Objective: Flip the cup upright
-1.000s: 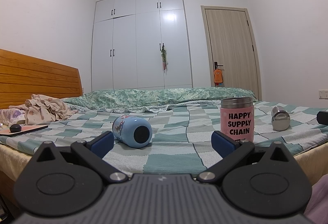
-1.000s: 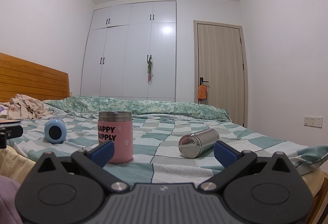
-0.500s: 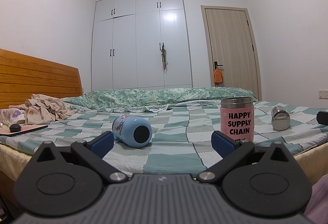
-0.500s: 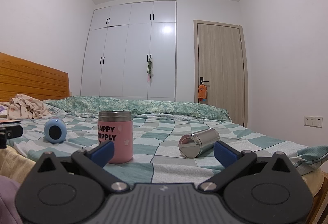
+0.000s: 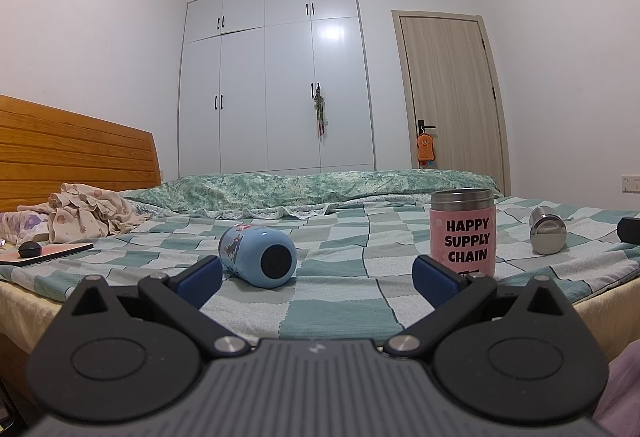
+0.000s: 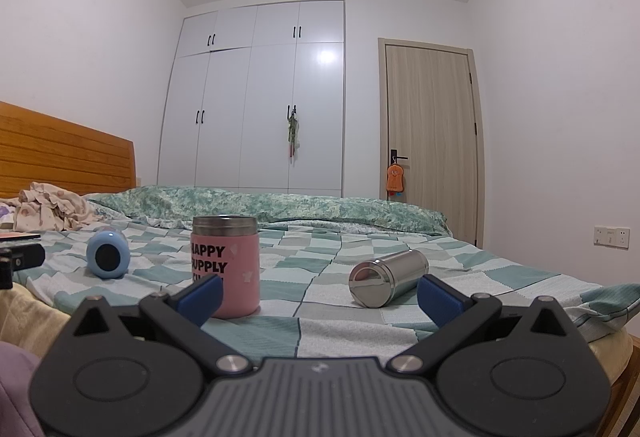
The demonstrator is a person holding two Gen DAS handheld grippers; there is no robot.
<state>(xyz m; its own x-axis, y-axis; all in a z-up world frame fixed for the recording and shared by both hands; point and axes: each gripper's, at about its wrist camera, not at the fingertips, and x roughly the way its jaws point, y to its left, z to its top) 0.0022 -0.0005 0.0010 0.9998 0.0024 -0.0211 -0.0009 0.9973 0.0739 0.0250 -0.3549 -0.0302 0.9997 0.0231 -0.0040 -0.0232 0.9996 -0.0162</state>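
A light blue cup [image 5: 258, 257] lies on its side on the checked bedspread, its base toward me; it also shows in the right wrist view [image 6: 107, 255]. A pink cup [image 5: 463, 236] reading HAPPY SUPPLY CHAIN stands upright, also seen in the right wrist view [image 6: 225, 271]. A steel cup [image 6: 387, 277] lies on its side at the right, small in the left wrist view [image 5: 547, 235]. My left gripper [image 5: 318, 279] is open and empty, just short of the blue cup. My right gripper [image 6: 318, 295] is open and empty, just short of the steel cup.
A checked bedspread [image 5: 340, 301] covers the bed. Crumpled clothes [image 5: 86, 213] and a flat tablet with a black puck [image 5: 44, 253] lie at the left by the wooden headboard [image 5: 72, 153]. A folded green quilt [image 5: 320, 189] lies at the back.
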